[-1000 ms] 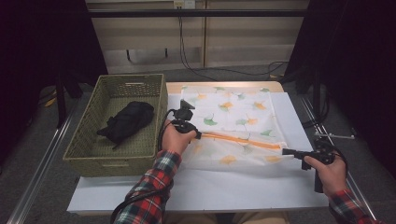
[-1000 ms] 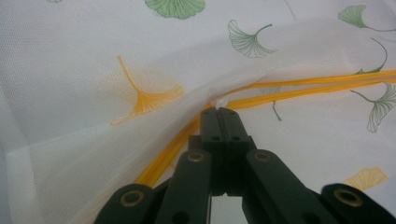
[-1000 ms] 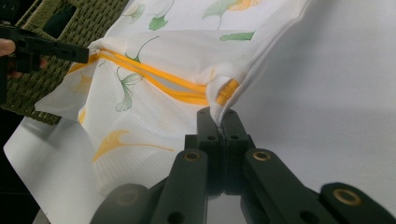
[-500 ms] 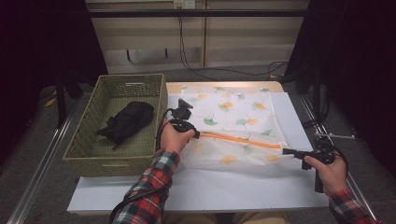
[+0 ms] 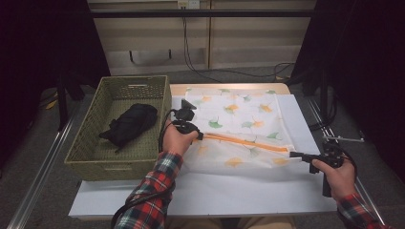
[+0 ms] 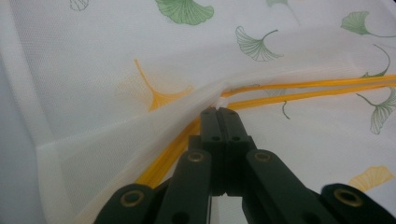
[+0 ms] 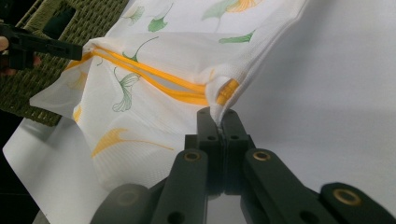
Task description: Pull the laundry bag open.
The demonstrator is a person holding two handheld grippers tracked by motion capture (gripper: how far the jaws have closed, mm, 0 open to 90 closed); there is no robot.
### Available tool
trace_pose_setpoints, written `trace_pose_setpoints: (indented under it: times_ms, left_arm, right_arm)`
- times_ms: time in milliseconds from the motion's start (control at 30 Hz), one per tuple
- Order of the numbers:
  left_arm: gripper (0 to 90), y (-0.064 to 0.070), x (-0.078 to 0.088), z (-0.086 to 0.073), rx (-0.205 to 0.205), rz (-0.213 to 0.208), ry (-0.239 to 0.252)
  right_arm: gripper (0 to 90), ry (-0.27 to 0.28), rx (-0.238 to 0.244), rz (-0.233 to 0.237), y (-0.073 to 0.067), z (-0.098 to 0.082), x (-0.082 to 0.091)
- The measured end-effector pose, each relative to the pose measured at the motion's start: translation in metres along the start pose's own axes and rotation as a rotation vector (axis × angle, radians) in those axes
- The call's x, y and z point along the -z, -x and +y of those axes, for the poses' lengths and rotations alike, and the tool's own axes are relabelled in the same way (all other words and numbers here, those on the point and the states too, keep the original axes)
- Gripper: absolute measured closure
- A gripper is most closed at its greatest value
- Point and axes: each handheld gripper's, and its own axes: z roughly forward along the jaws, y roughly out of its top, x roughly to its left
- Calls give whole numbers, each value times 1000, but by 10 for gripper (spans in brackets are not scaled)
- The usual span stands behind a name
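The leaf-print mesh bag [image 5: 239,129] lies on the table [image 5: 267,191], its orange-zippered edge pinched at opposite ends by the left gripper [image 5: 199,136] and the right gripper [image 5: 292,154].

**Materials and finishes, as observed**

Mesh laundry bag [image 5: 239,119]: thin white woven cloth, fine-grained mesh texture, matt, semi-sheer, printed with ginkgo leaves; orange zipper tape [image 6: 299,86] smooth, slightly glossier than the mesh.

Left claw [image 6: 218,112] and right claw [image 7: 219,114]: black matt plastic links, brass-coloured metal rivets.

Basket [image 5: 90,143]: olive woven wicker, rough.

Garment in basket [image 5: 129,125]: black cloth, soft, matt.

Tabletop [image 5: 305,119]: white sheet surface, smooth, faint sheen.

Sleeves [image 5: 153,191]: red plaid flannel-like cloth.
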Motion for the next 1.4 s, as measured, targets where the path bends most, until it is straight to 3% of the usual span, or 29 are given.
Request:
trace_pose_setpoints:
  times_ms: [300, 367, 467, 600, 1000, 1400]
  left_arm:
    - [900, -2, 10, 1, -11, 24, 3]
    - [900, -2, 12, 2, 5, 8, 15]
    - [900, -2, 17, 3, -4, 25, 10]
    - [900, -3, 22, 3, 19, 0, 23]
    - [900, -13, 36, 2, 36, 0, 35]
    - [900, -15, 42, 5, 38, 25, 40]
  right_arm:
    - [898, 3, -3, -5, 1, 0, 1]
    - [897, 7, -1, -3, 2, 1, 2]
    - [898, 3, -1, -10, 3, 1, 3]
    - [898, 10, -11, -8, 6, 1, 4]
    - [898, 11, -20, -15, 10, 1, 6]
    - [898, 16, -10, -20, 9, 2, 5]
